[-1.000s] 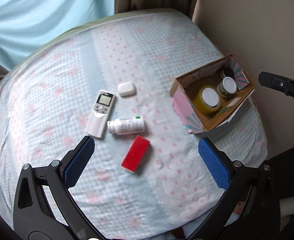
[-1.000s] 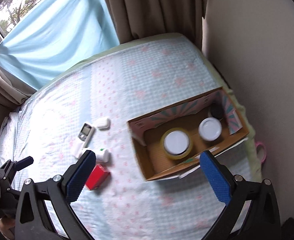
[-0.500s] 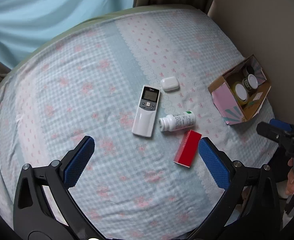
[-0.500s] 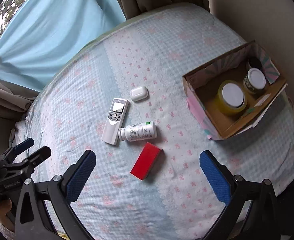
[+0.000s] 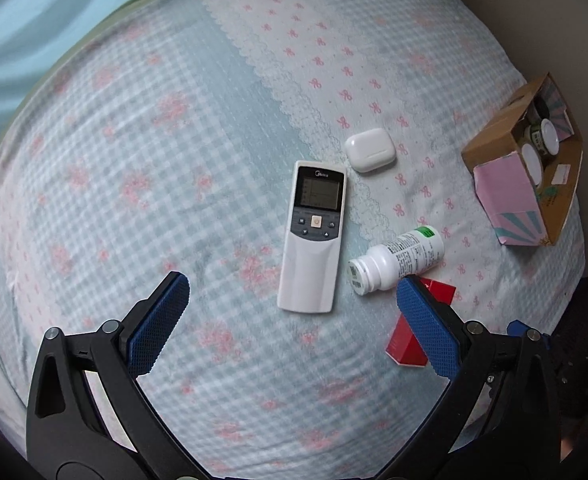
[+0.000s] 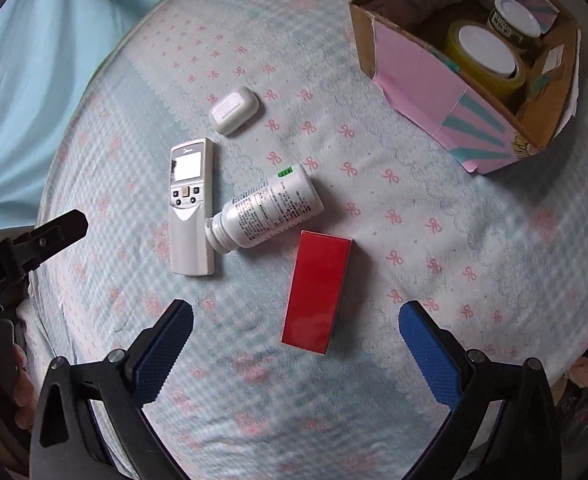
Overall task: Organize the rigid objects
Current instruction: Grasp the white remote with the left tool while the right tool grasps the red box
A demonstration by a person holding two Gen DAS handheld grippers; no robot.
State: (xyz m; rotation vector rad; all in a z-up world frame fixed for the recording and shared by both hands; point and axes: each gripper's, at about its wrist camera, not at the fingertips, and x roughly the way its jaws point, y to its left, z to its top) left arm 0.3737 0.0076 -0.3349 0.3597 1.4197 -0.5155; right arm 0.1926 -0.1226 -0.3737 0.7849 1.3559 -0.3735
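A white remote (image 5: pixel 314 240) (image 6: pixel 190 206), a white pill bottle (image 5: pixel 398 260) (image 6: pixel 267 210) on its side, a red box (image 5: pixel 410 340) (image 6: pixel 318 292) and a white earbud case (image 5: pixel 370 149) (image 6: pixel 234 109) lie on the bed. My left gripper (image 5: pixel 291 324) is open, hovering just short of the remote. My right gripper (image 6: pixel 296 354) is open, above and just short of the red box. A cardboard box (image 5: pixel 522 200) (image 6: pixel 426 80) at the right holds jars and a tape roll (image 6: pixel 486 58).
The bed has a blue checked and pink-bow cover (image 5: pixel 133 160). A wall runs behind the cardboard box. A blue curtain (image 6: pixel 21 60) hangs at the far left. The left gripper shows at the left edge of the right wrist view (image 6: pixel 33 240).
Both grippers have moved down and closer to the loose objects. The left view shifted left onto the remote; the right view swung from the cardboard box to the red box.
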